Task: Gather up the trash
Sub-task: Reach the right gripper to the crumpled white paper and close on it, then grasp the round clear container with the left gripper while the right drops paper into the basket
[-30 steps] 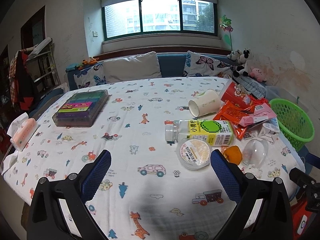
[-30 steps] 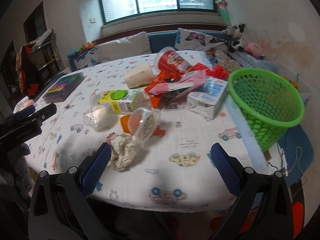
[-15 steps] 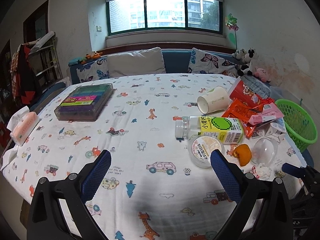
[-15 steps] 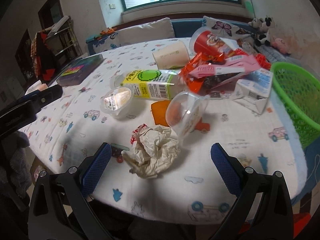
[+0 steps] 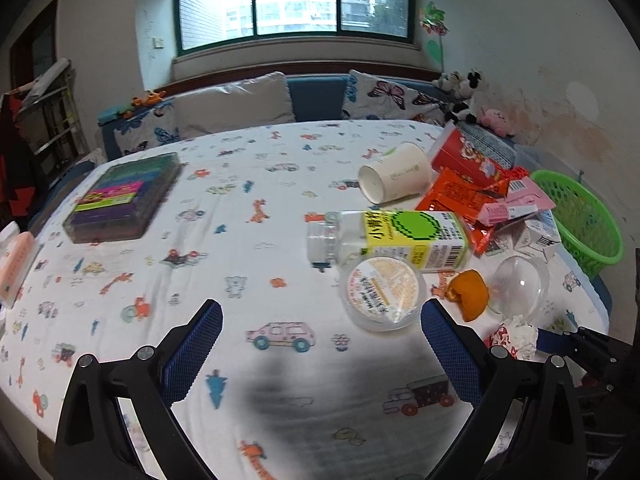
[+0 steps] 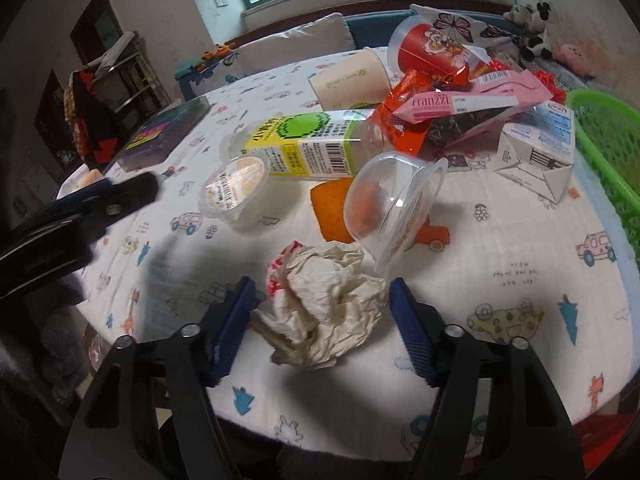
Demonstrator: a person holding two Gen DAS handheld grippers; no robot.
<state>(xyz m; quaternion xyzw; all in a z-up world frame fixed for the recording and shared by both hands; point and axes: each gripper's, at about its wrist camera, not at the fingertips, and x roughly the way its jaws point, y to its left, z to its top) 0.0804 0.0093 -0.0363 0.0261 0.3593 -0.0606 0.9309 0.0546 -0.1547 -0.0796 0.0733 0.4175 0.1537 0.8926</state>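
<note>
Left wrist view: looks forward and down along its own fingers, across the table point(image 5: 280, 152) toward the window point(image 5: 294, 0); litter sits at middle right. Right wrist view: much nearer, tilted down onto crumpled paper point(image 6: 324, 300) at lower centre. Both views share the bottle point(image 5: 400, 240) point(image 6: 304, 148), the clear cup point(image 5: 520, 284) point(image 6: 392, 208) and the green basket point(image 5: 580, 216) point(image 6: 608, 148).

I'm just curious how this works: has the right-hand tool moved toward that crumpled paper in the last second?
Yes. The right gripper has come down and forward; the crumpled paper now sits between its jaws, which have just been closing.
</note>
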